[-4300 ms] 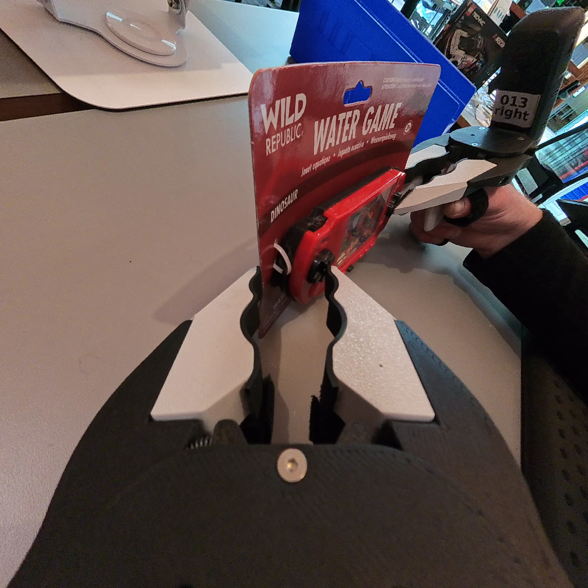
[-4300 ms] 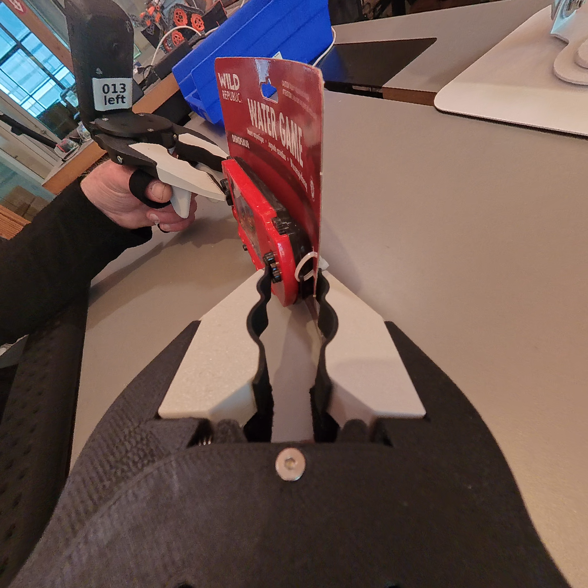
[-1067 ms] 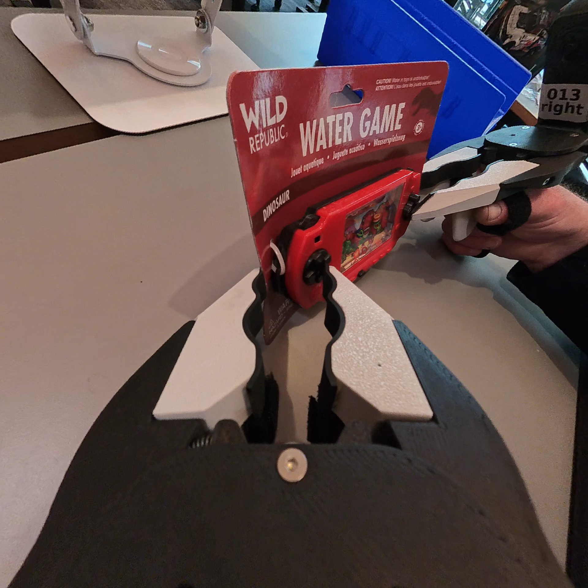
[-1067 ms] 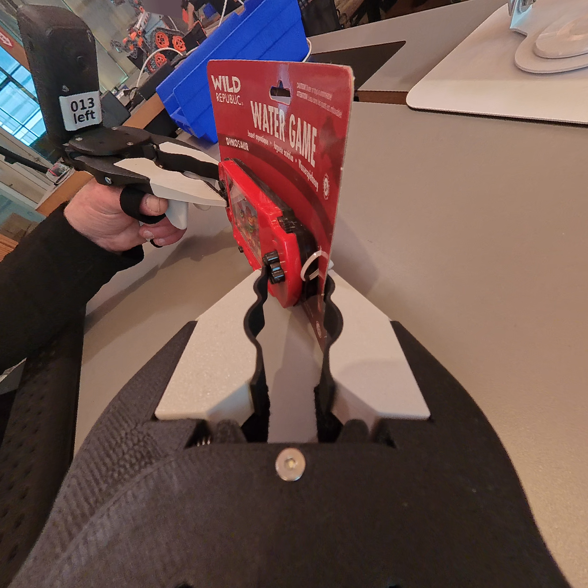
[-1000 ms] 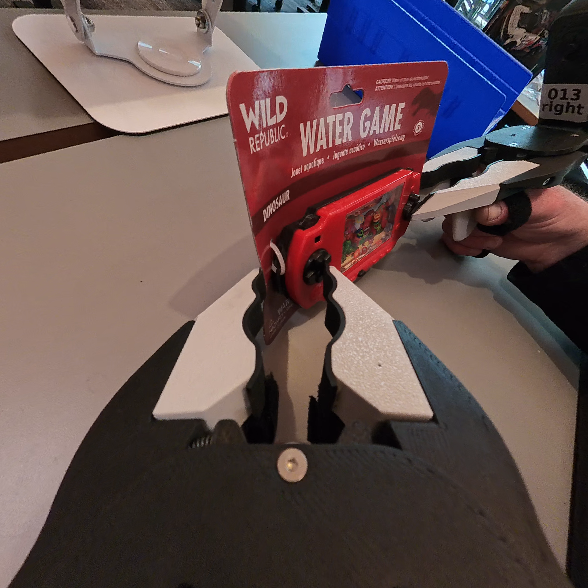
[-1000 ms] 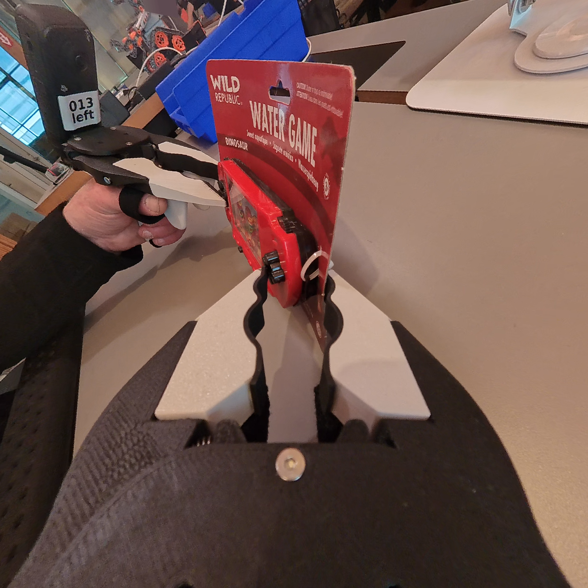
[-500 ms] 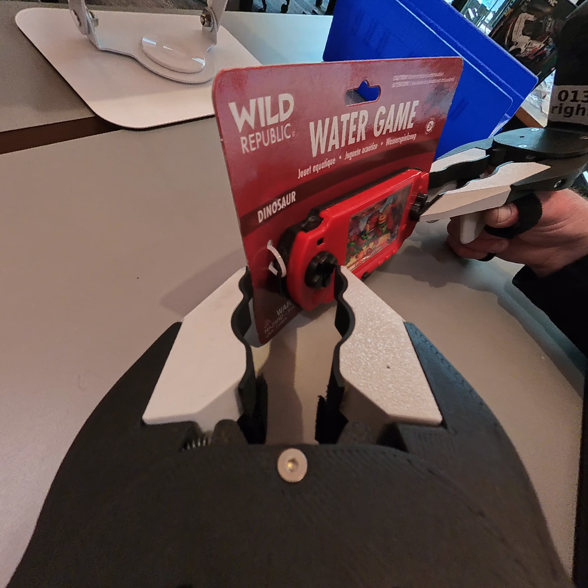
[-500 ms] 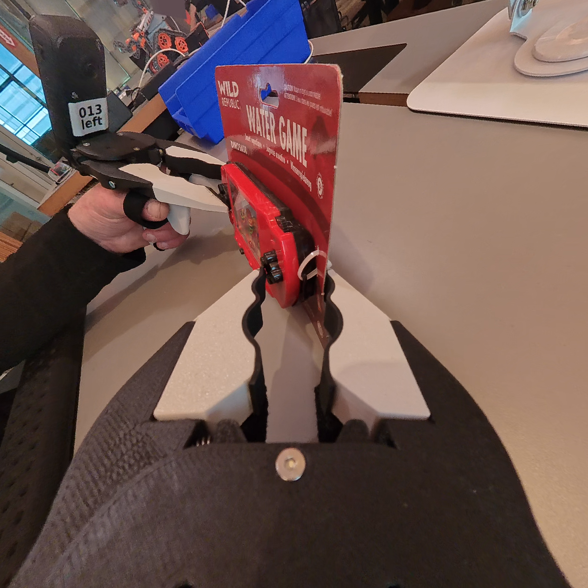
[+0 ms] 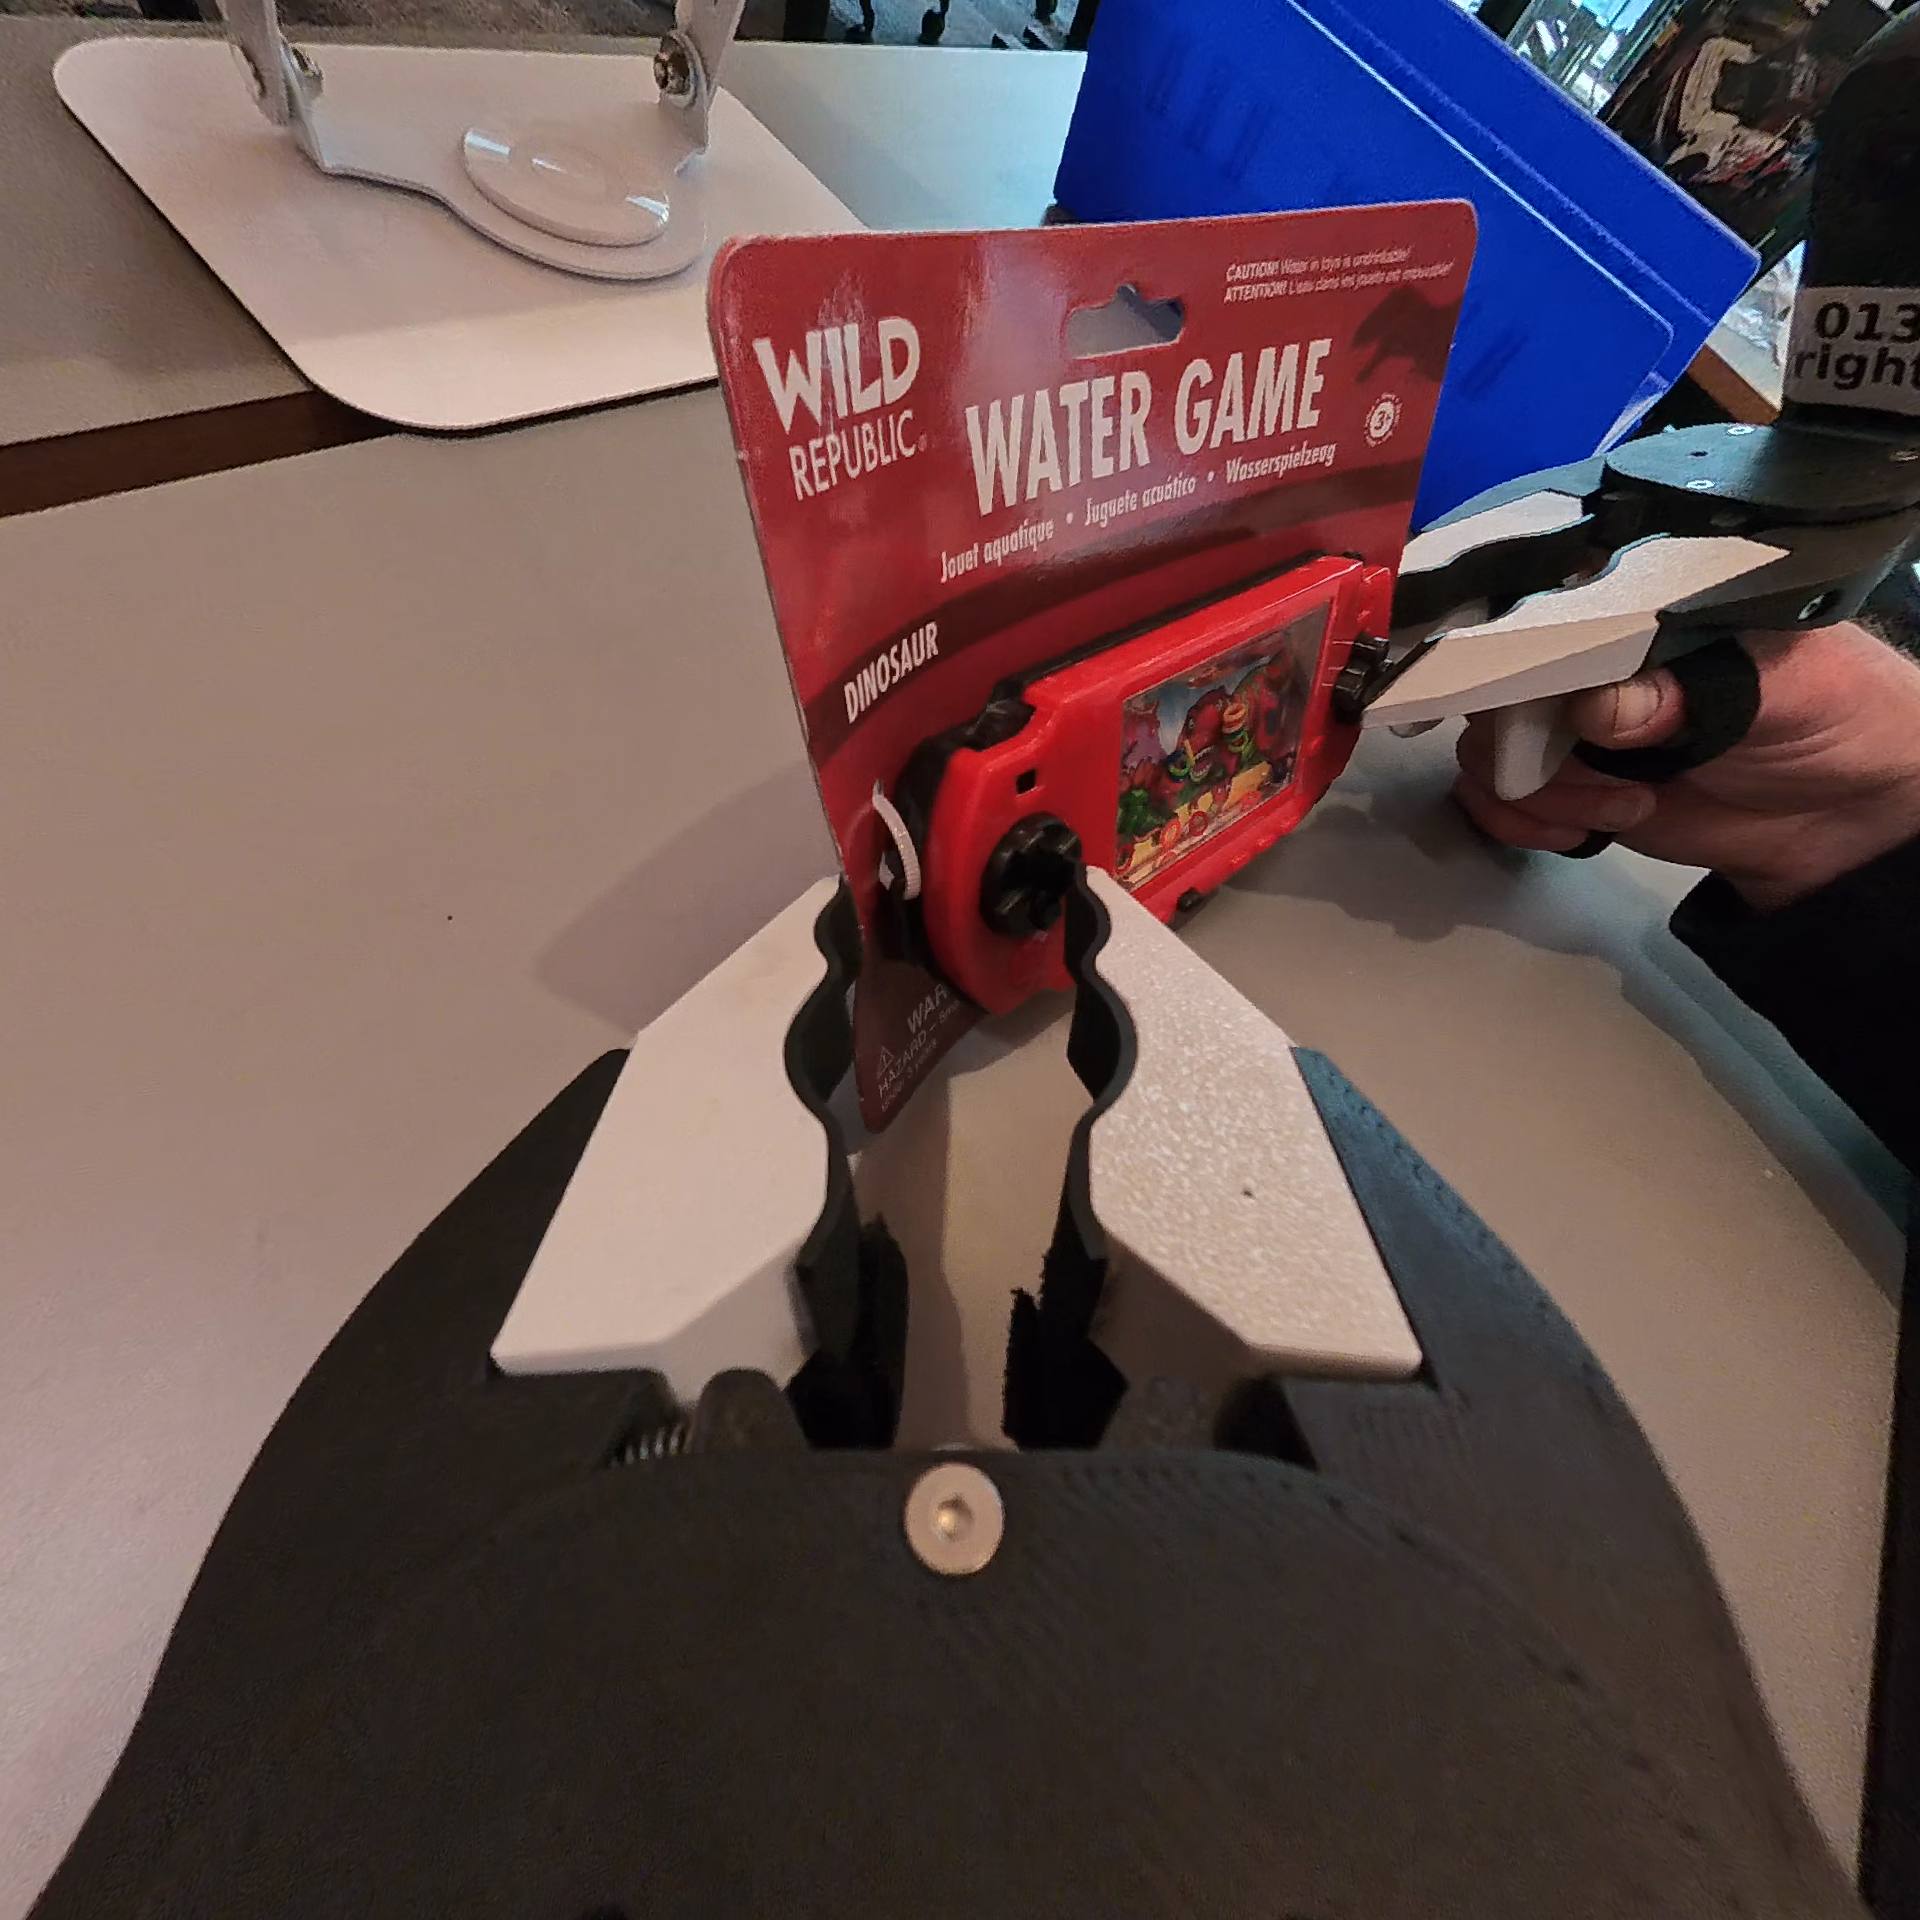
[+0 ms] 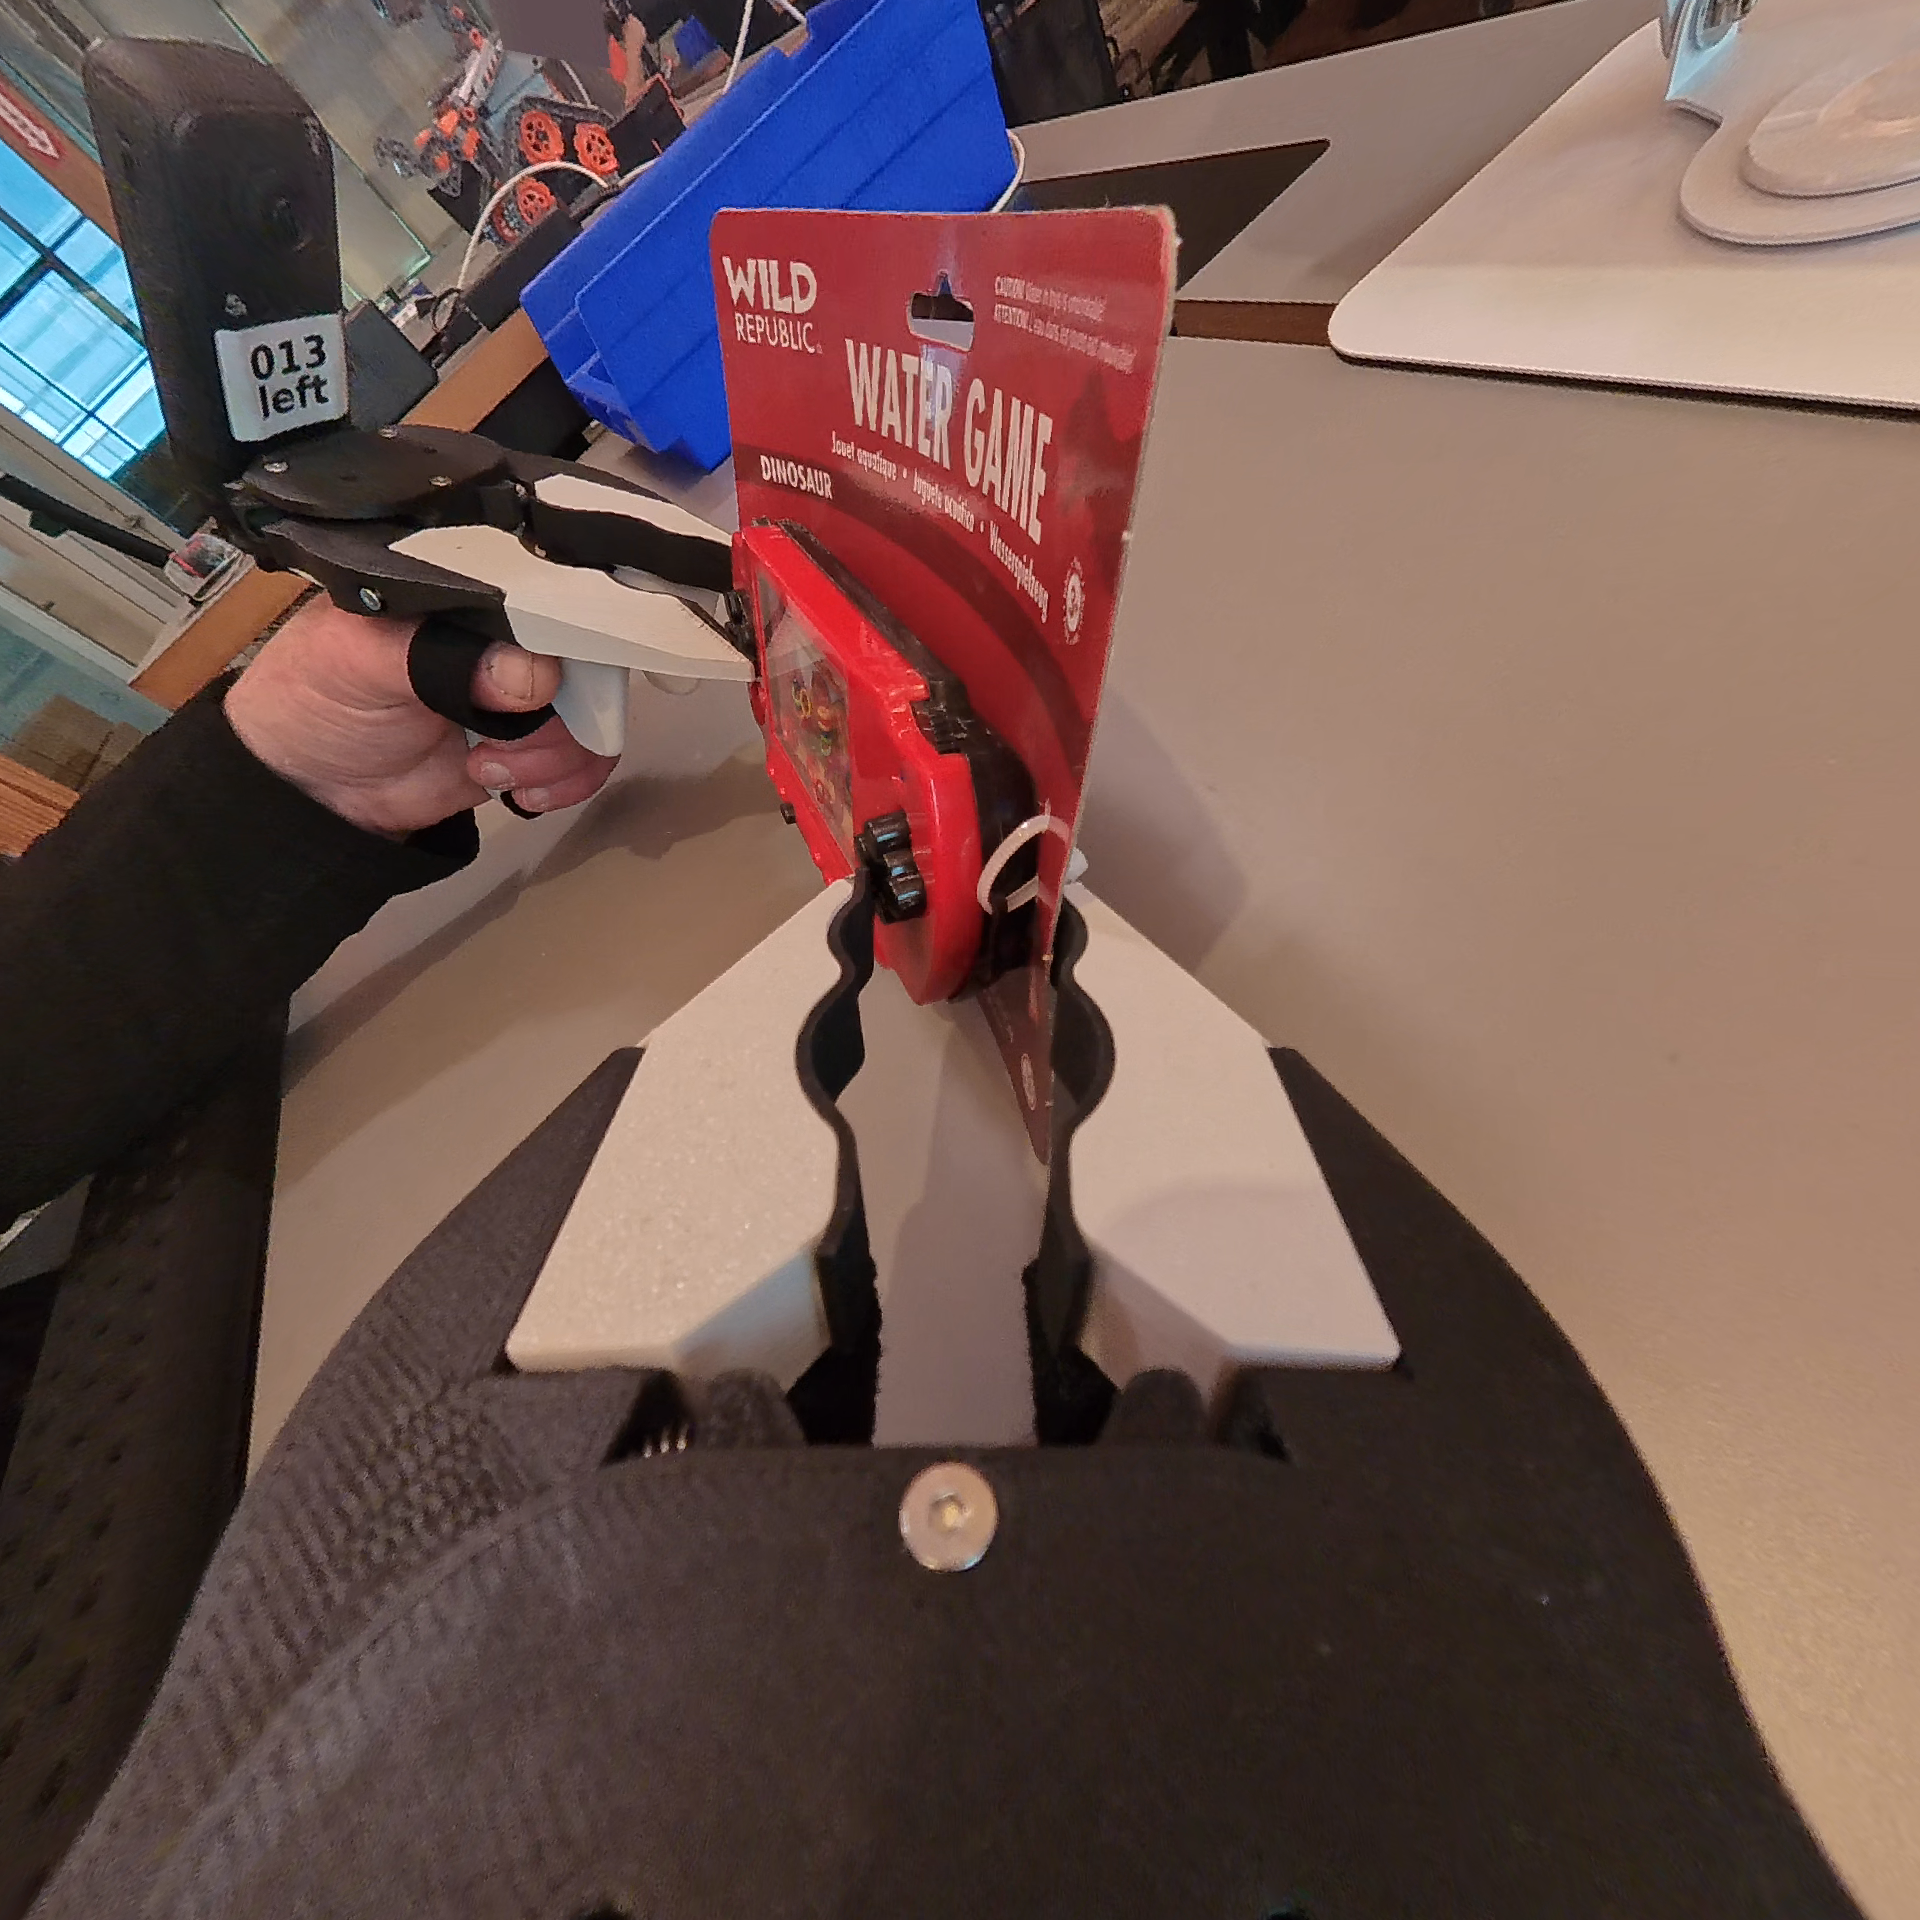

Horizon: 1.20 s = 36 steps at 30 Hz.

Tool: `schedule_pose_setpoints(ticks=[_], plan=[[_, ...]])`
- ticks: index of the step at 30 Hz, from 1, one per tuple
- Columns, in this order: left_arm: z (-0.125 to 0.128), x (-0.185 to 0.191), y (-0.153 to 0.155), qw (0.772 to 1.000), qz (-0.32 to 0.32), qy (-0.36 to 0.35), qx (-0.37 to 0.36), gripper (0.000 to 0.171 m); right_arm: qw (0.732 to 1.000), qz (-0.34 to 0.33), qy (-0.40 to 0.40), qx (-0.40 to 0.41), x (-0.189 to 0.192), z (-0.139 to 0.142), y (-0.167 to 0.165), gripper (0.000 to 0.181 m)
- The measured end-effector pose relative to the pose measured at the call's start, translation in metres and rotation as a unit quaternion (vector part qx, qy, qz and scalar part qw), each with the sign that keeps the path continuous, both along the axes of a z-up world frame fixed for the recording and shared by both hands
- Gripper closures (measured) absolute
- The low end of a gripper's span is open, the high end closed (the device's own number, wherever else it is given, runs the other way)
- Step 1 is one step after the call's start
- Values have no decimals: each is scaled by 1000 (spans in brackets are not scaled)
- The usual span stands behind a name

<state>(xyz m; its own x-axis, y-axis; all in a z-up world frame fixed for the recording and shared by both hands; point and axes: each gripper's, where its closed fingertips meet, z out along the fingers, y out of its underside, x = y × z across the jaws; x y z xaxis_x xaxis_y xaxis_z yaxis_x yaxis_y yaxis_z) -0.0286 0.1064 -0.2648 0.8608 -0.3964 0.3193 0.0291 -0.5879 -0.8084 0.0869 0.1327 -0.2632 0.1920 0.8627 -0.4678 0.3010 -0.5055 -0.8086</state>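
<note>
A red carded toy (image 9: 1091,499), a red handheld water game (image 9: 1164,769) tied to a red backing card, stands upright just above the grey table (image 9: 312,831). My left gripper (image 9: 956,894) is shut on the toy's left end, over the card and a black knob. My right gripper (image 9: 1371,675) is shut on its right end. In the right wrist view, the right gripper (image 10: 961,899) clamps the near end of the toy (image 10: 935,436). The left gripper (image 10: 738,623), held by a hand, clamps the far end.
Blue plastic bins (image 9: 1351,260) stand behind the toy, also in the right wrist view (image 10: 779,260). A white stand on a white mat (image 9: 468,208) lies on a second table at the back (image 10: 1662,260). A dark-sleeved arm (image 10: 125,935) is at the near edge.
The toy has turned so that its front faces the left wrist view more squarely and has shifted slightly. Both grippers stay shut on its ends.
</note>
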Motion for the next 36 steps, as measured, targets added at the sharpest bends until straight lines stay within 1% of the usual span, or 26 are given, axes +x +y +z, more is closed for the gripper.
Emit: schedule_pose_setpoints(ticks=[5,9,17,25,36], plan=[[-1,1,-2,1000,-6,3,15,129,1000,-5,-2,11,1,1,2,143],[-1,1,-5,999,-16,10,28,129,1000,-13,22,2,1,7,5,141],[-1,3,-4,998,-18,17,62,131,999,-16,40,-21,2,9,7,152],[0,3,-3,997,-16,15,75,131,1000,-20,20,-11,1,9,8,157],[-1,1,-4,997,-18,26,68,126,999,-16,25,-13,1,7,6,149]])
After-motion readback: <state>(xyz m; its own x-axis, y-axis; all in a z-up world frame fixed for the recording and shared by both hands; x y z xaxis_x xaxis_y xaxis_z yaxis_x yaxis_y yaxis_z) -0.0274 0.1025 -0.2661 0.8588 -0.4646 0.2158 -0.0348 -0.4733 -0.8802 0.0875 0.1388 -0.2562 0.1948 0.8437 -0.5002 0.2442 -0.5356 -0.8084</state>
